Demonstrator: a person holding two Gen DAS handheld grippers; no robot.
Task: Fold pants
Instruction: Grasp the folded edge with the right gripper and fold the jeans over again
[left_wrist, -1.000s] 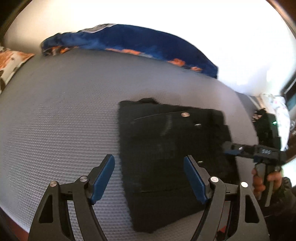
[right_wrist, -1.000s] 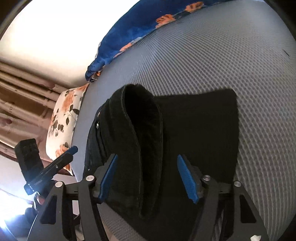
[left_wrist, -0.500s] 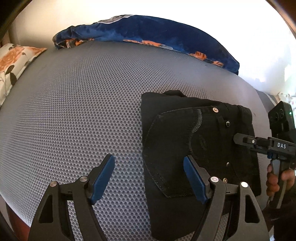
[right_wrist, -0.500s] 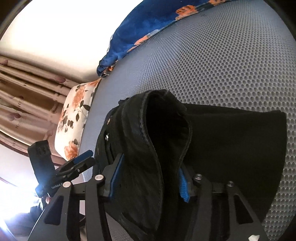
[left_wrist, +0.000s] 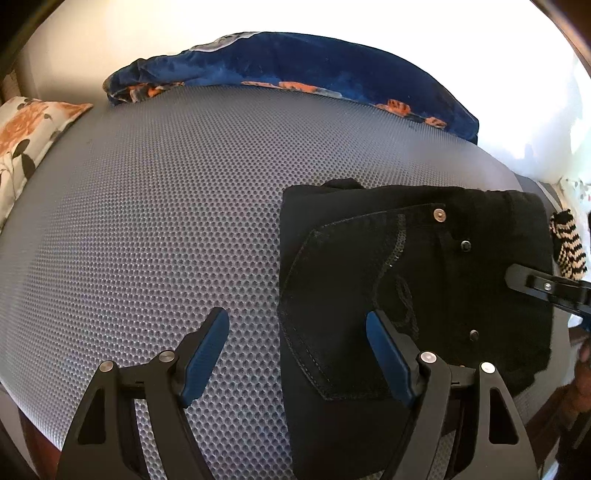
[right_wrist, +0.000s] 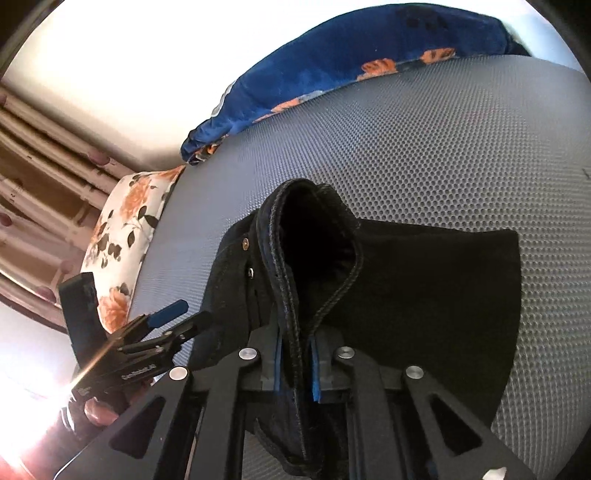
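Observation:
The black pants lie folded into a compact rectangle on the grey mesh bed surface, back pocket and rivets up. My left gripper is open and empty, hovering over the pants' left edge. My right gripper is shut on the pants' waistband edge and lifts it into a standing fold. The rest of the pants lies flat to the right. The right gripper's finger shows at the pants' right side in the left wrist view. The left gripper also shows in the right wrist view.
A blue floral blanket lies bunched along the far edge of the bed. A white floral pillow sits at the far left corner. A black-and-cream striped item lies beyond the pants' right side. Curtains hang past the pillow.
My right gripper has closed onto the raised waistband fold, which it straddled open a second ago. The left gripper has stayed open and drawn back slightly over the pants' left edge.

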